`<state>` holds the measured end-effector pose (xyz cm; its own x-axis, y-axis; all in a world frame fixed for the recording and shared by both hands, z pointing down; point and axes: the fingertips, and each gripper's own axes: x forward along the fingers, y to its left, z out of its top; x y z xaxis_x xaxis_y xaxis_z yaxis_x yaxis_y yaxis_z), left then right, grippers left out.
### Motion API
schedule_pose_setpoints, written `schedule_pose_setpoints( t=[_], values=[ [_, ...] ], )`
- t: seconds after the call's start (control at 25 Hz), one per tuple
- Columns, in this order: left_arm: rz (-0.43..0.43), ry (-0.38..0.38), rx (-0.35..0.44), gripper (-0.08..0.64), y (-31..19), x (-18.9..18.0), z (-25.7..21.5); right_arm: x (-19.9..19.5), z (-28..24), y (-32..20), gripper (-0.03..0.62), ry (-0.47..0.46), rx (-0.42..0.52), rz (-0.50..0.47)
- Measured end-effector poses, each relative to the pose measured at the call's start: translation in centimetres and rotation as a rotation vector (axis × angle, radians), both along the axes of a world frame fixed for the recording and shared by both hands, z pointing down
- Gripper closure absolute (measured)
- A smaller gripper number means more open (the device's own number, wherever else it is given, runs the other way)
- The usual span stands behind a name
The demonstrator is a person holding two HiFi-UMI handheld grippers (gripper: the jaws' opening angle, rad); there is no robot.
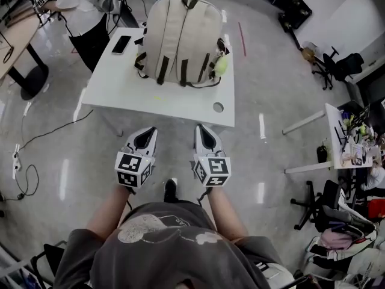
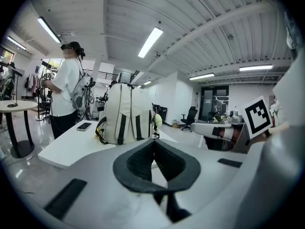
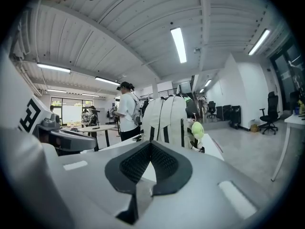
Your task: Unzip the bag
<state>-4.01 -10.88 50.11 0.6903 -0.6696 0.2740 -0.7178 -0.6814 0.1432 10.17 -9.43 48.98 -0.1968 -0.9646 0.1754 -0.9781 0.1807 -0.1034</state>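
Ahead of both tools I see a white desk [image 1: 180, 103]. A dark phone [image 1: 121, 44] lies on it, beyond my left tool [image 1: 146, 137]. A person [image 1: 81, 14] stands farther left. An office chair [image 1: 340, 65] sits far beyond my right tool [image 1: 204, 136].

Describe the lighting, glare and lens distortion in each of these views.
Head view: the fisheye bows the table edges, and bright streaks glare off the glossy floor. Left gripper view: dark round vignette; the left gripper looms large and slightly soft, while the backpack is clear. Right gripper view: same vignette, with the ceiling tube lights blown out.
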Motion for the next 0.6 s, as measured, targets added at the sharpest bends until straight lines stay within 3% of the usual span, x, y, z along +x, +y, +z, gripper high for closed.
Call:
schedule_pose_setpoints(
  t=[0.4,0.6],
  values=[
    [-0.048,-0.019,0.012,0.554,-5.3,4.7,0.1,5.8,0.5,-5.4,0.592,-0.028,0.0,-0.005],
    [-0.043,-0.02,0.01,0.554,-6.9,6.2,0.0,6.7,0.3,-7.5,0.592,-0.006,0.007,-0.03]
  ],
)
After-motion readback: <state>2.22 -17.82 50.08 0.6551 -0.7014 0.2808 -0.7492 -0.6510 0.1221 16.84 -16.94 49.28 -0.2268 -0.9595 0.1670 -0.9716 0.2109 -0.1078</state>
